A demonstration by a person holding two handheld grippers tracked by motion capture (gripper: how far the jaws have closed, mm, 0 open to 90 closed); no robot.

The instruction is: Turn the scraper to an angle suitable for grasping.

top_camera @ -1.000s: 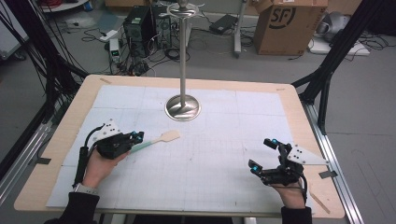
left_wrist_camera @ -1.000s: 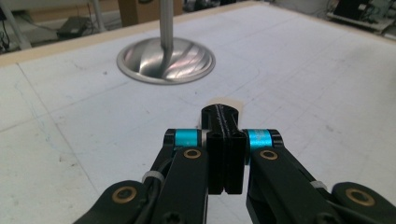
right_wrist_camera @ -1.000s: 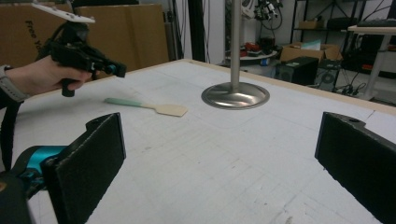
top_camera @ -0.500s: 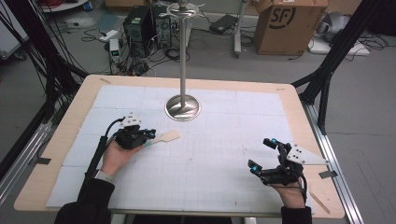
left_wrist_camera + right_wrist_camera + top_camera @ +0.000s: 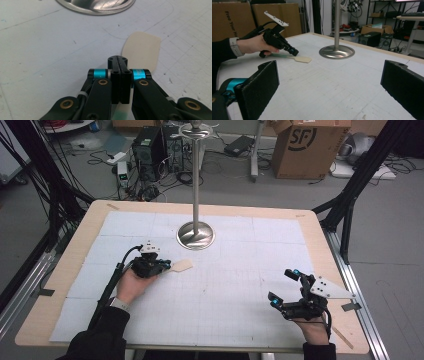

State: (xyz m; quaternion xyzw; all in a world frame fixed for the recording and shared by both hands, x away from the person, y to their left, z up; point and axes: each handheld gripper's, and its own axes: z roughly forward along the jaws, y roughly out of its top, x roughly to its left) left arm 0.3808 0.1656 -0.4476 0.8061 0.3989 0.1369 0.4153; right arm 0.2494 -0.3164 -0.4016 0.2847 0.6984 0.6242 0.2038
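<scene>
Beige and flat, a small spatula (image 5: 178, 266) is pinched by its handle between the closed jaws of the left gripper (image 5: 165, 266), its blade lying on the white table mat (image 5: 235, 295) just in front of the round steel base of a stand (image 5: 196, 235). The right gripper (image 5: 284, 286) is held with its jaws spread wide and nothing between them, well apart near the table's right edge.
</scene>
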